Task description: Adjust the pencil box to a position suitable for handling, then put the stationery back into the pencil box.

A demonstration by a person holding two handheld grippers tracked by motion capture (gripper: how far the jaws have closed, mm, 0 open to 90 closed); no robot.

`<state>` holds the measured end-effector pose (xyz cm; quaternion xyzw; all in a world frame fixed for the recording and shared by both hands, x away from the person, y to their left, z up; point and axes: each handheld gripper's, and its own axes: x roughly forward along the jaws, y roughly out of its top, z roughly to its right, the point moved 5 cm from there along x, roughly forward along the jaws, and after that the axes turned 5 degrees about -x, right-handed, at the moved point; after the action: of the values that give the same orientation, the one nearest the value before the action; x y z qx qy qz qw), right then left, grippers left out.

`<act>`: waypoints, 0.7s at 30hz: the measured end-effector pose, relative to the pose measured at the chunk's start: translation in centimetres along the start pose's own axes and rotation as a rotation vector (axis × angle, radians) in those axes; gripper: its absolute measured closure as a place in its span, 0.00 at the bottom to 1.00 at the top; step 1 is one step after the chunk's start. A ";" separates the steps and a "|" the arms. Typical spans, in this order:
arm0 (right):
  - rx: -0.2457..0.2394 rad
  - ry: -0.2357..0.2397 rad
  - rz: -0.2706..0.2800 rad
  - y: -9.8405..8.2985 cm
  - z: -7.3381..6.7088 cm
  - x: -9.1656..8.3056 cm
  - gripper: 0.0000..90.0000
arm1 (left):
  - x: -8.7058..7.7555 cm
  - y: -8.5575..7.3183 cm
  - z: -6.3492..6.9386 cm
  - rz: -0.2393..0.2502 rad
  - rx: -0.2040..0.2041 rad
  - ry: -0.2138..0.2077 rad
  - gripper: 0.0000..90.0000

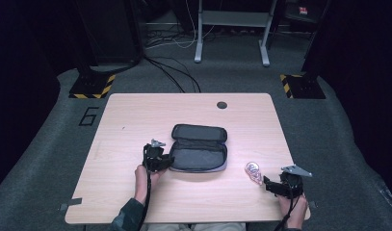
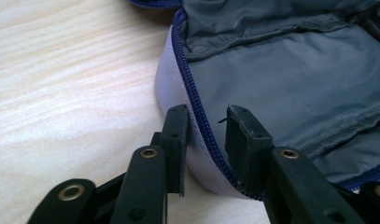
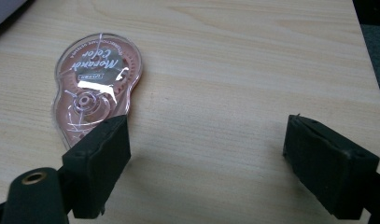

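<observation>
Grey carpet surrounds the desk [image 1: 136, 115]. At its middle an open case [image 1: 199, 148] lies flat, lid toward the far edge. From above, the left gripper [image 1: 161, 162] sits at the case's left end; the left gripper view adds the detail: its 2 jaws straddle the blue zipper [image 2: 193, 98] of the rim, 1 outside, 1 inside over the grey lining, a gap either side, so nothing is pinched. Near the right edge, the right gripper [image 1: 269, 184] has its jaws spread wide and empty; the right gripper view shows 1 jaw overlapping a pink tape dispenser [image 3: 96, 84].
</observation>
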<state>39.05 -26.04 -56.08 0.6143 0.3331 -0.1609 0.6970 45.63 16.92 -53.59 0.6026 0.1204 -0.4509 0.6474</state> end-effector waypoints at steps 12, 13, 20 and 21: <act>0.016 0.007 0.007 0.0 0.1 -0.1 0.15 | -1.9 0.0 -0.8 0.040 -0.001 0.013 0.23; 0.018 0.011 0.007 0.0 0.1 -0.1 0.14 | -2.3 -0.1 -1.0 0.043 0.002 0.017 0.21; 0.018 0.040 0.005 0.1 0.0 -0.2 0.11 | -4.3 -1.9 -2.6 0.042 0.028 0.050 0.10; 0.018 0.043 0.003 0.1 0.0 -0.2 0.10 | -4.4 -2.2 -2.9 0.043 0.026 0.057 0.09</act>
<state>38.97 -26.09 -55.83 0.6244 0.3458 -0.1498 0.6842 42.63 21.69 -52.71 0.6260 0.1201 -0.4211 0.6453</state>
